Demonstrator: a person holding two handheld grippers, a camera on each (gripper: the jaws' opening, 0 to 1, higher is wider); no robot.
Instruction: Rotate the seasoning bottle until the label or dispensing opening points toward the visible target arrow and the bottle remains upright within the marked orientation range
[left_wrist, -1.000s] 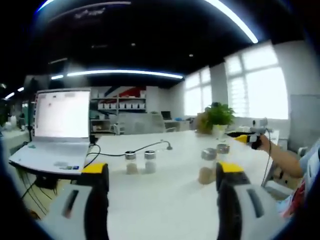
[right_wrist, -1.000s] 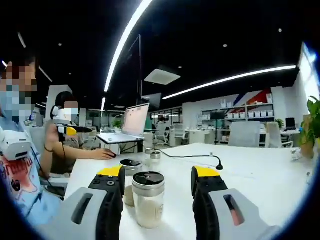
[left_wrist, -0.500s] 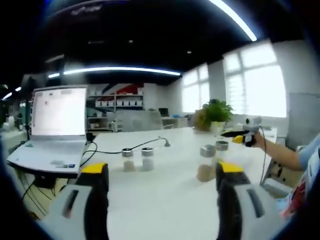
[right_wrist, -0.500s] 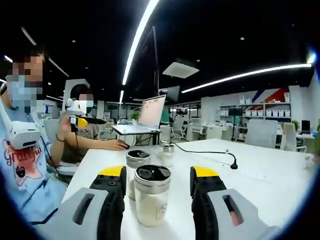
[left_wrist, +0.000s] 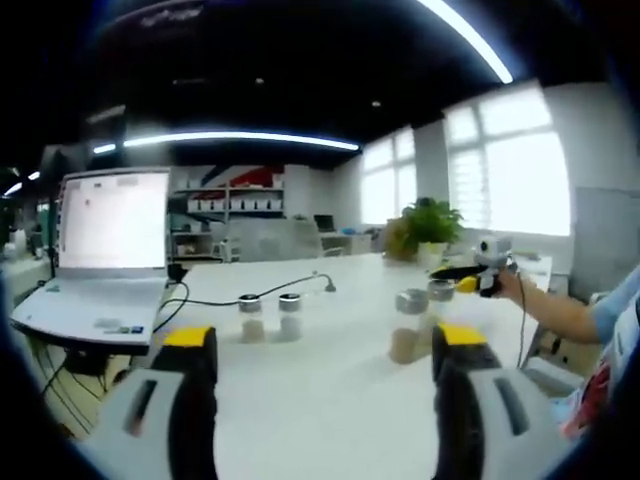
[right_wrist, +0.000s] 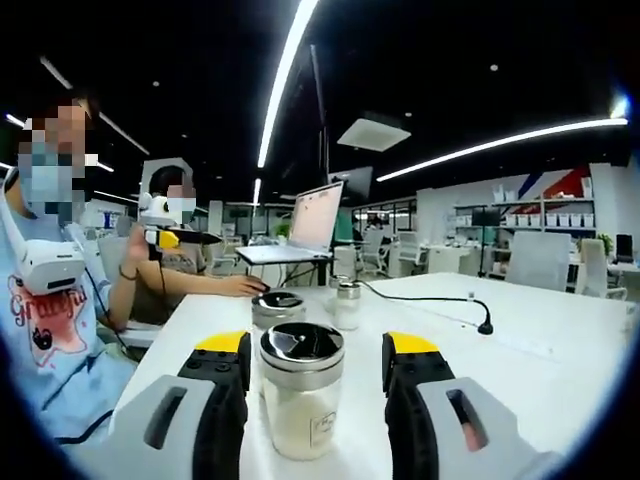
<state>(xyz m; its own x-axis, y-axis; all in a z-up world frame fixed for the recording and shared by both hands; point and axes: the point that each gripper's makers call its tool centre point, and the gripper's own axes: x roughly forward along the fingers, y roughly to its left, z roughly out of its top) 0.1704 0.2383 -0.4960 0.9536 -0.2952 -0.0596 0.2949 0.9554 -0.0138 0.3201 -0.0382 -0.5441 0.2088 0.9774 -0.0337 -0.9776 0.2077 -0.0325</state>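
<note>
Right gripper (right_wrist: 315, 385), jaws released, straddles the bottle (right_wrist: 301, 390) without touching. Best to close squarely mid-glass, then twist slowly, keeping it upright on the counter (right_wrist: 520, 370).

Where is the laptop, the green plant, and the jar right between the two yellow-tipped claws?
laptop (left_wrist: 112, 222), left gripper view, on its lit screen.
green plant (left_wrist: 430, 224), left gripper view, on its leaves.
seasoning jar (right_wrist: 300, 408), right gripper view, on its glass body below the metal lid.
</note>
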